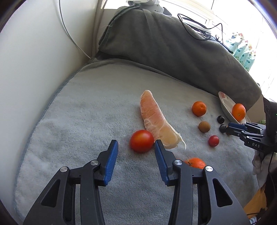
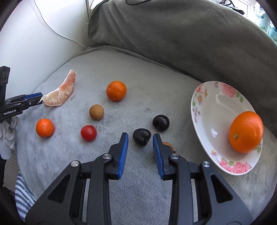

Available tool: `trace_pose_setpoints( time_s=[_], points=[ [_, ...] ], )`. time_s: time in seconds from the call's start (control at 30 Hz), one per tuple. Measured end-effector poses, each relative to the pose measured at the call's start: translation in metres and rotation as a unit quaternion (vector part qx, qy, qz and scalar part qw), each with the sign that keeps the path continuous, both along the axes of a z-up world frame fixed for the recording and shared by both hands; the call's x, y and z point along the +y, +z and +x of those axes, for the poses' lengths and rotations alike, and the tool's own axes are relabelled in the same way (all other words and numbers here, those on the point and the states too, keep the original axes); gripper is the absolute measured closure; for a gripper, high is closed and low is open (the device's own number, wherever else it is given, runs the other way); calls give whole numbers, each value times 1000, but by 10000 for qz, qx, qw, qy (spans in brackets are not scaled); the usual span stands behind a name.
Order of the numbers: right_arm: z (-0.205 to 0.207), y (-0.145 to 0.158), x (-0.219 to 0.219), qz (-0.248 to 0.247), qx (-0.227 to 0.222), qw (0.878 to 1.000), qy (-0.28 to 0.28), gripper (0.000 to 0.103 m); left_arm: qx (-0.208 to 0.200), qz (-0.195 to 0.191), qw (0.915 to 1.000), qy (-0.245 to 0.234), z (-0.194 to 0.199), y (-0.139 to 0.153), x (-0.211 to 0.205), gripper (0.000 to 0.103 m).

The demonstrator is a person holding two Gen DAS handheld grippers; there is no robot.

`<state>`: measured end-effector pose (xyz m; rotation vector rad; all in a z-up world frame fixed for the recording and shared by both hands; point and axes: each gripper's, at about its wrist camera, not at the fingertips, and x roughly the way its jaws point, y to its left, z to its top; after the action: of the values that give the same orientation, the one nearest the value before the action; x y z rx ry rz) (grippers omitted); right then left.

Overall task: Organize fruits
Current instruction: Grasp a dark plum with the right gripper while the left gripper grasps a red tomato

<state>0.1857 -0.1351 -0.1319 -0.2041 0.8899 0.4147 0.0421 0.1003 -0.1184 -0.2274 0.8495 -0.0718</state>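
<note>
Both tongs lining up on fruit, nothing pinched yet.

Left view: my left gripper (image 1: 136, 145) is spread, the big tomato (image 1: 141, 141) just ahead between its tips. Right view: my right gripper (image 2: 140, 138) brackets a dark plum (image 2: 141, 137), pads not pressing; next I squeeze, then carry to the plate (image 2: 206, 110).

A pale grey plush blanket (image 1: 72, 131) is covering the seat of a sofa, and a darker grey-green throw (image 1: 155, 45) is draping over the backrest along the seat's far edge. A white wall (image 1: 34, 57) is standing along the seat's left edge, with a thin white cable (image 1: 69, 32) trailing down it toward the far left corner. Strong daylight is pouring in from a window (image 1: 233, 15) past the far right corner, where black cables (image 1: 199, 26) are lying across the backrest's top.
</note>
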Motion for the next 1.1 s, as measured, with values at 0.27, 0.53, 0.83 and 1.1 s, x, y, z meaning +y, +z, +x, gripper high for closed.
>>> trace_pose_setpoints(
  time_s=[0.27,0.53,0.83,1.1],
  points=[
    [10,-7,21,-581,132,9980,229,72,75,-68,9998,-141,10,-7,-1,61],
    [18,-13,40,-1190,176,9918,421,72,137,-178,9995,-201,19,-12,1,61],
    [35,-21,62,-1336,209,9899,423,79,156,-334,9991,-225,20,-14,2,70],
    [36,-18,62,-1216,181,9915,428,80,108,-399,9990,-176,19,-14,4,72]
  ],
)
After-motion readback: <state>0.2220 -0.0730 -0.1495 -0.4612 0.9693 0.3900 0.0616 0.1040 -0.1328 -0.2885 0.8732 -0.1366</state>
